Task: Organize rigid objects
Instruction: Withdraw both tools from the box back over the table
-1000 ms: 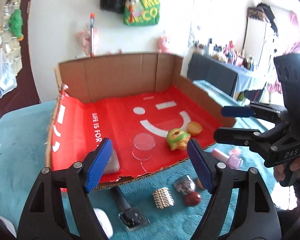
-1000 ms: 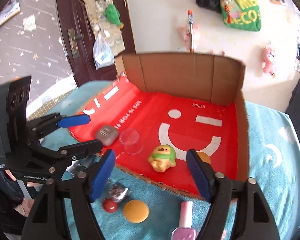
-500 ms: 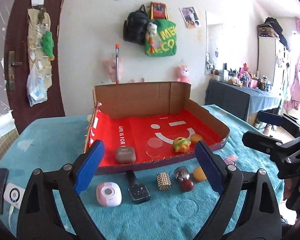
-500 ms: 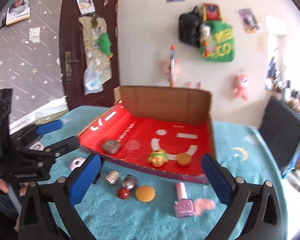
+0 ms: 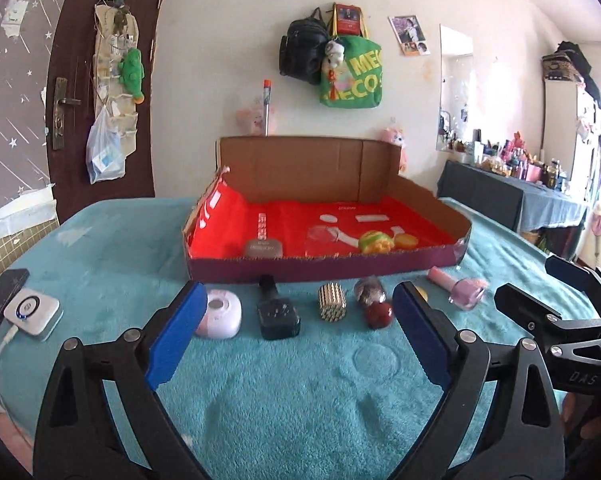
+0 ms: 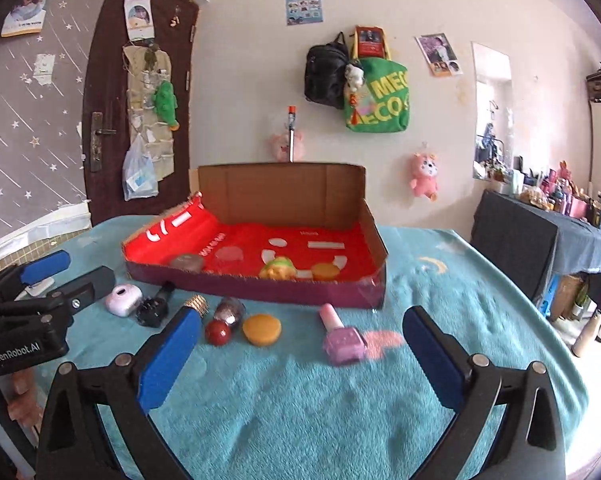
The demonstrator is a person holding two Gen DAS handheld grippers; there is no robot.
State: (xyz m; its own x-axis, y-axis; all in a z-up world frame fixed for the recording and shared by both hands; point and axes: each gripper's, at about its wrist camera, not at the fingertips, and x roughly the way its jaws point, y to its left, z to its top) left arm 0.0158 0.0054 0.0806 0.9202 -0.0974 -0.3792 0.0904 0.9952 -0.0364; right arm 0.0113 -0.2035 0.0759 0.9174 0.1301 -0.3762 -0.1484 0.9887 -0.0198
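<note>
An open cardboard box with a red liner [image 5: 328, 270] [image 6: 260, 288] holds a grey case [image 5: 263, 248], a clear cup [image 5: 320, 236], a green-yellow toy [image 5: 374, 242] and an orange disc [image 5: 406, 241]. In a row on the teal cloth before it lie a pink round case [image 5: 220, 316], a black object [image 5: 278, 316], a gold cylinder [image 5: 332, 308], a silvery piece [image 5: 368, 290], a red ball [image 5: 379, 315], an orange disc [image 6: 261, 330] and a pink nail polish bottle [image 6: 342, 336]. My left gripper [image 5: 300, 312] and right gripper [image 6: 303, 320] hover short of this row, both open and holding nothing.
A dark phone [image 5: 0, 306] and a white charger pad [image 5: 30, 314] lie at the cloth's left edge. A dark draped table [image 5: 500, 200] crowded with bottles stands to the right. Bare teal cloth [image 5: 300, 400] stretches beneath both grippers. A brown door [image 6: 108, 120] is behind left.
Both grippers have drawn back from over the box to in front of the row of objects, tilted up toward level, and their jaws have spread wider.
</note>
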